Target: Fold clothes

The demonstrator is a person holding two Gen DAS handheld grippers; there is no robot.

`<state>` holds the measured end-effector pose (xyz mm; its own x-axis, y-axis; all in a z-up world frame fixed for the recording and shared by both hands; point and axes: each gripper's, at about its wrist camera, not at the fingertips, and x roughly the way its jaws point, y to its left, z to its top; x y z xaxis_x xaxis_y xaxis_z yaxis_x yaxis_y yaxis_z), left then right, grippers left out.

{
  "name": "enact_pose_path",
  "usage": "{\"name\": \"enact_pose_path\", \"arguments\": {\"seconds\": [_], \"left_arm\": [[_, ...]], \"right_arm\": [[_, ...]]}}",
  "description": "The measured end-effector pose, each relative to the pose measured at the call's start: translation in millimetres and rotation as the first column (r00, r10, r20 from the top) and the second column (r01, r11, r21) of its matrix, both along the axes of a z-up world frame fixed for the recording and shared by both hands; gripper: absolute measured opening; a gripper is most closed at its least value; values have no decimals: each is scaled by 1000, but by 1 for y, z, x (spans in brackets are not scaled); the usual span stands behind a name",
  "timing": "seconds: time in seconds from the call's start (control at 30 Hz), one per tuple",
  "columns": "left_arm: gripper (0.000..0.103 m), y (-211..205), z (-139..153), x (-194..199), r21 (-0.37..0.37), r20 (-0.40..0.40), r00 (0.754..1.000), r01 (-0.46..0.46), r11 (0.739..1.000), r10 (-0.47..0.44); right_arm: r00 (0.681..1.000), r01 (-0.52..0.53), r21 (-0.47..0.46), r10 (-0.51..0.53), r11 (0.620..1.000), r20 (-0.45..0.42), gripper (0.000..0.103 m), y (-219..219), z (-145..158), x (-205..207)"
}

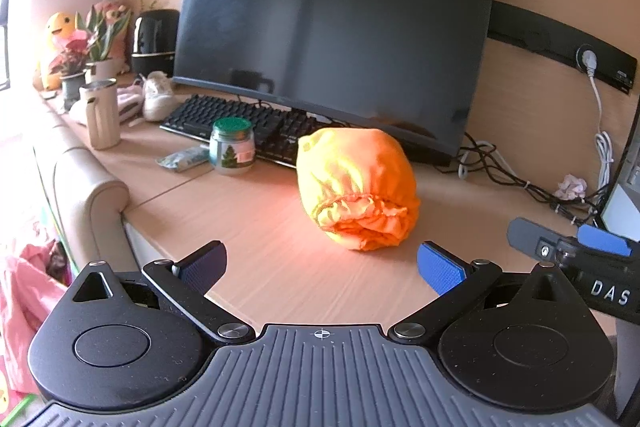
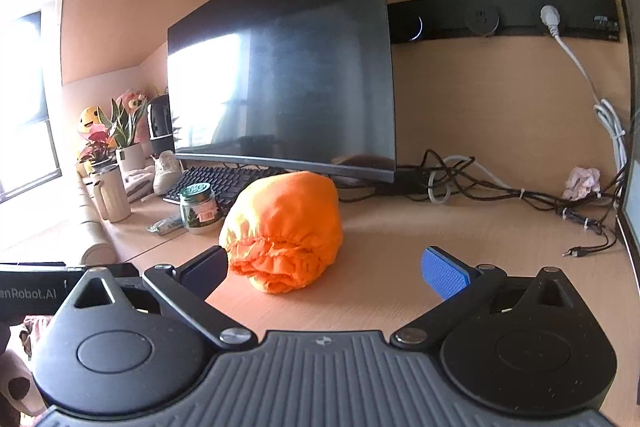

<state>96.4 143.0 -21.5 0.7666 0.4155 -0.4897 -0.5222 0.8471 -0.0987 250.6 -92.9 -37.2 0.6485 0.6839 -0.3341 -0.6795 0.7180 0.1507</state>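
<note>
The orange garment [image 1: 357,189] is lying on the wooden desk [image 1: 248,247] as a tight rounded bundle – its gathered, ruffled hem is facing toward both cameras. It is sitting just in front of the monitor [image 1: 332,23], a little toward the monitor's right end. Nothing is gripping it. The left gripper [image 1: 322,263] is hovering near the bundle with its fingers spread wide, holding nothing. The right gripper [image 2: 325,269] is also standing released – its left finger is near the bundle's ruffled edge, but I cannot tell if it is touching. A black keyboard [image 1: 240,123] is lying under the monitor's left half, and a glass jar with green lid [image 1: 232,147] is standing in front of the keyboard. Dark cables [image 2: 500,187] are trailing on the desk from the monitor's right side.
</note>
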Motion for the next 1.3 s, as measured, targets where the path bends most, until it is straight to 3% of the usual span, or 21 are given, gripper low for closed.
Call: {"name": "enact_pose_path", "arguments": {"seconds": [1.3], "left_arm": [[103, -5, -2, 4, -10, 2, 1000, 20, 1000, -20]], "right_arm": [[1000, 2, 3, -2, 1000, -25, 103, -3, -6, 5]]}}
